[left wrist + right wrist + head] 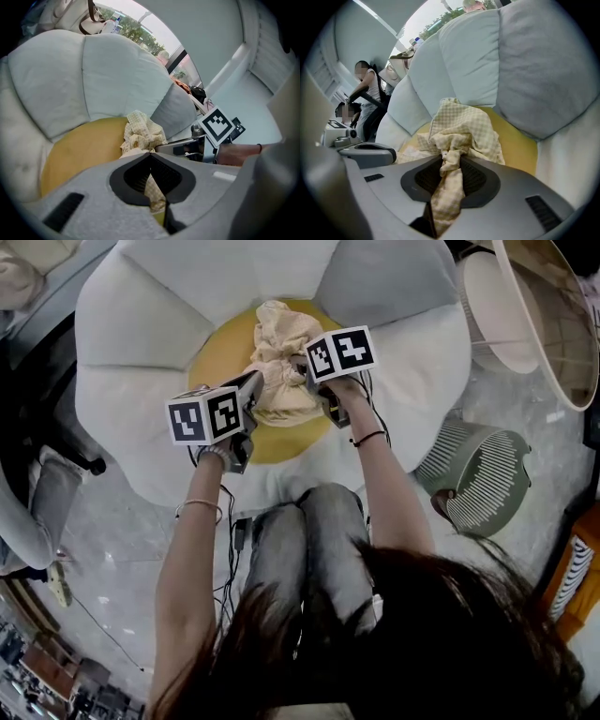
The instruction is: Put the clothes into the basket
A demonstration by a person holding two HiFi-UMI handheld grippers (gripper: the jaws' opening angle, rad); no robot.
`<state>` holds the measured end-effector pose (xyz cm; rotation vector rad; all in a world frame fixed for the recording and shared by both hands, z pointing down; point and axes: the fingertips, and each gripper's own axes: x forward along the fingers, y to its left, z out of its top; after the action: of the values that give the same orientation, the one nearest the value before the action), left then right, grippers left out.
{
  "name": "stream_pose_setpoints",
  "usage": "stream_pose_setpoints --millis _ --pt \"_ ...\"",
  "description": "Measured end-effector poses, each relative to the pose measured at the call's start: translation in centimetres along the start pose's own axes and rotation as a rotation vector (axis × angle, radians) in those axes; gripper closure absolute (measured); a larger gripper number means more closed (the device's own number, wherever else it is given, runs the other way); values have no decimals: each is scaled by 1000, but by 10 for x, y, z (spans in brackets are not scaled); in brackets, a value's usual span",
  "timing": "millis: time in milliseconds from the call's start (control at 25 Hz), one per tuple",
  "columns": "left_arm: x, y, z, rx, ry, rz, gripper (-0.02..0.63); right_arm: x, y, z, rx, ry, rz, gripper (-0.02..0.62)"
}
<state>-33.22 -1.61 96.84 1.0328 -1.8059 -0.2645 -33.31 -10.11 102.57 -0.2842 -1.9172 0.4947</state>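
Beige checked cloth (pixel 281 352) lies bunched on the cushion's (pixel 131 324) yellow centre. The left hand-held gripper (pixel 150 161) and right hand-held gripper (pixel 446 166) each clamp a fold of it.

No legible text, brand, number or label in any view.

Only printed marks are black-and-white square code patterns, no letters or digits:
- left cube (pixel 207 415): two patterned faces visible in head view, near left of yellow cushion centre.
- right cube (pixel 341 352): two patterned faces visible in head view, right of centre; one face also visible in left gripper view, right side.

Striped item at far right edge of head view: too small to read.
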Motion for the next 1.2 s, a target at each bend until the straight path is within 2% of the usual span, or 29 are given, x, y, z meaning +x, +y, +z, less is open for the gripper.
stream_pose_setpoints --millis 160,400,600,1000,1200 --pt "-16 -2 -2 -8 15 10 595 -18 8 1 32 -37 21 518" --pt "-53 -14 -1 -56 32 35 595 -54 33 4 120 -78 49 525" --pt "-81 -33 15 -71 37 29 595 -84 64 16 94 -76 57 525" --pt "-144 -91 46 -67 20 -5 595 -166 110 30 130 -108 50 525" --pt "-180 -116 63 -77 9 -10 595 -204 144 42 109 -105 55 525"
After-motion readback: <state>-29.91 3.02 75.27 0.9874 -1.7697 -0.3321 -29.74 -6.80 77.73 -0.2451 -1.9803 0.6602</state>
